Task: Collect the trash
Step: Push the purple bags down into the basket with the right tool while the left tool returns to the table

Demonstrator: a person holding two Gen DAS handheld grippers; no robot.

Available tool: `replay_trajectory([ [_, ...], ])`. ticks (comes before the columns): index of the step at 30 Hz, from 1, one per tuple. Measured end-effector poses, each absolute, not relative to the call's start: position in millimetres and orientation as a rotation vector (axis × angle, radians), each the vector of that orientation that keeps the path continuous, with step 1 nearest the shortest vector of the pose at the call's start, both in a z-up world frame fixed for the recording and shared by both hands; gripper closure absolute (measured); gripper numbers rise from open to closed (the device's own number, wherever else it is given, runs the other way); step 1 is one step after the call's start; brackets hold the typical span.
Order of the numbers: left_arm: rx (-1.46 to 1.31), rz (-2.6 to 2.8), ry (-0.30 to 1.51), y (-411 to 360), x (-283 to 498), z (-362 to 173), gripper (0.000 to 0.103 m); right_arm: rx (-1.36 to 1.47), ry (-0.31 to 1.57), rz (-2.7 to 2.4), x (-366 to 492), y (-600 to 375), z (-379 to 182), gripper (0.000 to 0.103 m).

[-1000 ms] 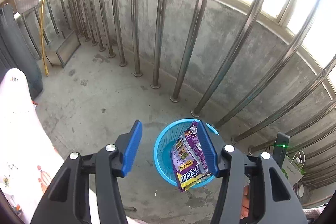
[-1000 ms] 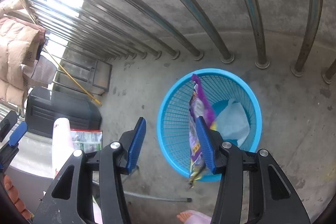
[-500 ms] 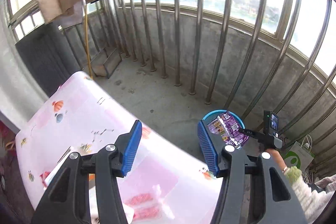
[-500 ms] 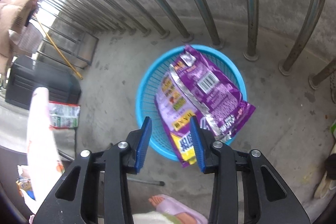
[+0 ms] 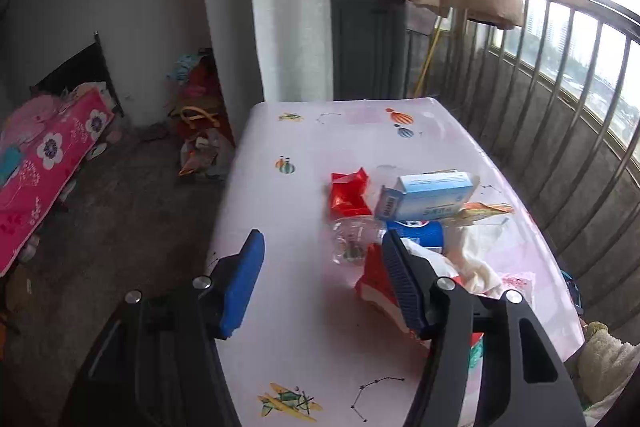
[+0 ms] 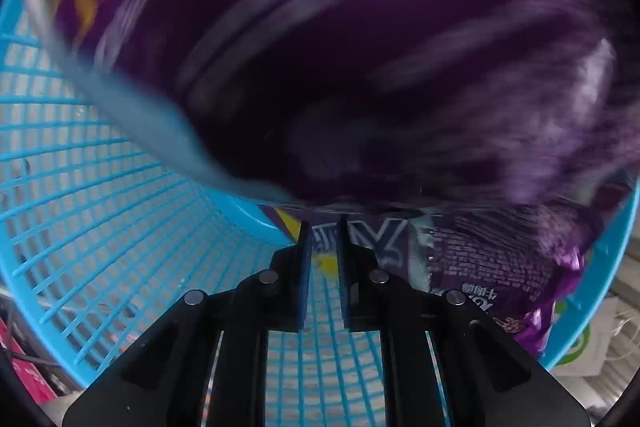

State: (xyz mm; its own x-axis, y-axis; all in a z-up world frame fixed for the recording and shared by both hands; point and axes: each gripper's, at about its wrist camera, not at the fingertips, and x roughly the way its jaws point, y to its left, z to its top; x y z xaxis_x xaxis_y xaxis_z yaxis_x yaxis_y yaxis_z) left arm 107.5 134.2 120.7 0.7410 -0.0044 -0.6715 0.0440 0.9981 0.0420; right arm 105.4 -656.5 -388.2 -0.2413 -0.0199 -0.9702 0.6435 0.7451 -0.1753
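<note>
Left gripper opening over pink desk, nothing between its jaws, trash pile just beyond: blue box, red wrappers. Right gripper inside blue basket, closing on nothing, against purple wrappers.

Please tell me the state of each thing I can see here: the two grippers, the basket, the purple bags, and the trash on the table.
left gripper: jaws opening, nothing between them
right gripper: inside the basket, jaws closing, no bag between them
blue basket: holds the bags
purple snack bags: in the basket, blurred
light blue box: lying on the table, atop other trash
red wrapper: crumpled
pink table: trash uncollected
</note>
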Motion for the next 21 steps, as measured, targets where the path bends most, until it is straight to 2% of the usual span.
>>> replay_trajectory([
  [4,0.025,0.047,0.772,154.3,108.3,104.0,0.043,0.388,1.873,-0.693,119.9,-661.3,-419.2,0.091],
  [7,0.028,0.042,0.793,152.2,110.2,91.1,0.043,0.327,1.897,-0.697,122.1,-661.5,-420.2,0.082],
  [9,0.055,0.025,0.791,146.7,110.4,86.0,0.043,0.350,1.809,-0.609,125.4,-653.6,-401.8,0.065],
  [11,0.080,0.005,0.782,142.8,111.4,81.5,0.041,0.363,1.701,-0.515,125.2,-643.2,-374.7,0.054],
  [15,0.067,-0.060,0.776,136.3,111.6,73.8,0.039,0.467,1.498,-0.435,106.2,-632.6,-307.8,0.052],
  [21,0.078,-0.153,0.710,122.8,89.4,75.0,0.039,0.688,1.074,-0.406,62.1,-609.9,-172.9,0.052],
])
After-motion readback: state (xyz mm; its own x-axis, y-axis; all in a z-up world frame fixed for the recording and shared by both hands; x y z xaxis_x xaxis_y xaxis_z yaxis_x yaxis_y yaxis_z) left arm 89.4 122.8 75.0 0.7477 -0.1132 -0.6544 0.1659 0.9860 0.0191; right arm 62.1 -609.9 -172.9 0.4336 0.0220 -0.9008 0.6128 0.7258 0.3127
